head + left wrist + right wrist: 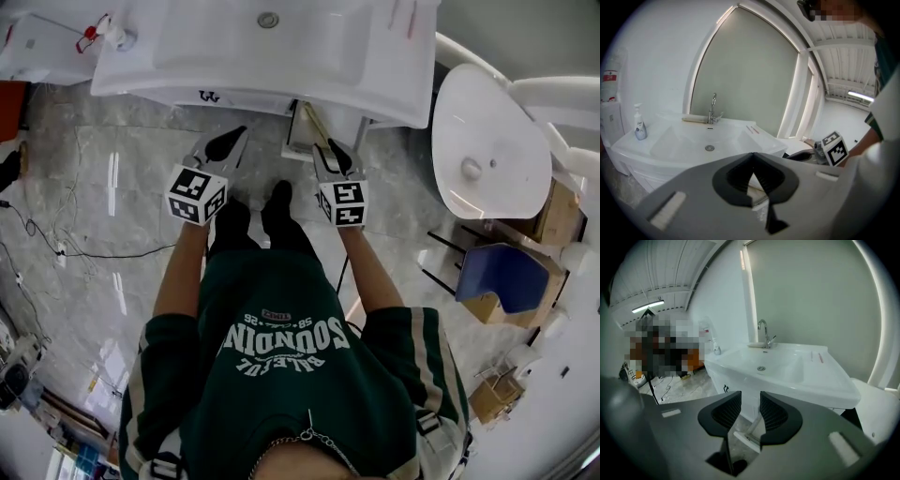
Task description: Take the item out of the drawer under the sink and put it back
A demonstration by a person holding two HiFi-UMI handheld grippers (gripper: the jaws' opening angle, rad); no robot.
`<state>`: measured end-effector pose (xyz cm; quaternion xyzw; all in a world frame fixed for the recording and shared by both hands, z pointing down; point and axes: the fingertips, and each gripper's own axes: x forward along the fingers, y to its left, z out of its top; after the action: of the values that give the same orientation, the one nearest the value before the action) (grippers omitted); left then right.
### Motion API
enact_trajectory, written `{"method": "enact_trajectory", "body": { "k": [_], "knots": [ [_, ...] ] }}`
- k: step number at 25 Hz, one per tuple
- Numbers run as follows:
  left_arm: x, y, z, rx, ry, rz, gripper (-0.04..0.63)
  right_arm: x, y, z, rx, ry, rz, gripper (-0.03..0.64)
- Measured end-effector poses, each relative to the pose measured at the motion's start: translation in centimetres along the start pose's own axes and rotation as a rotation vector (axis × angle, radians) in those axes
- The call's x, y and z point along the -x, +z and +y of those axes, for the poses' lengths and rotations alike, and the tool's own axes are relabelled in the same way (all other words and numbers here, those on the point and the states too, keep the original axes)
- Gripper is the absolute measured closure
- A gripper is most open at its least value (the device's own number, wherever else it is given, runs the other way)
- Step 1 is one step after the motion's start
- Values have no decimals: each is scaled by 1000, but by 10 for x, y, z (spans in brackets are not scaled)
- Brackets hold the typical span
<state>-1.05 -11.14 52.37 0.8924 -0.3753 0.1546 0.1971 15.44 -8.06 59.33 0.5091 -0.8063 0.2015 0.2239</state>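
The white sink (pixel 272 47) fills the top of the head view. Beneath its front edge a drawer (pixel 302 129) stands pulled out a little; what lies inside is hidden. My left gripper (pixel 228 144) hovers in front of the sink, left of the drawer, its tips (pixel 752 157) touching and holding nothing. My right gripper (pixel 335 157) hangs just right of the drawer. Its jaws (pixel 750 408) stand apart with nothing between them, and the drawer's pale edge (pixel 751 434) shows through the gap below the basin (pixel 787 366).
A white toilet (pixel 492 141) stands close on the right. A soap bottle (pixel 117 36) sits at the sink's left end. A blue seat (pixel 511 277) and boxes lie at the right, cables (pixel 84 248) on the marble floor at the left. My feet (pixel 277 202) are below the drawer.
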Motion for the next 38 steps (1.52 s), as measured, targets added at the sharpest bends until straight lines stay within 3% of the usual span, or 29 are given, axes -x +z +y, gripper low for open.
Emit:
{"method": "enact_trajectory", "body": {
  "k": [14, 27, 33, 38],
  "knots": [
    [-29, -72, 8, 76, 20, 87, 551, -103, -120, -47, 83, 26, 291, 499],
    [-17, -144, 13, 178, 68, 185, 551, -194, -197, -83, 199, 36, 521, 499],
    [-5, -168, 21, 207, 99, 229, 551, -217, -233, -98, 339, 19, 631, 500],
    [0, -177, 26, 212, 110, 255, 551, -225, -253, -106, 330, 6, 688, 500]
  ]
}}
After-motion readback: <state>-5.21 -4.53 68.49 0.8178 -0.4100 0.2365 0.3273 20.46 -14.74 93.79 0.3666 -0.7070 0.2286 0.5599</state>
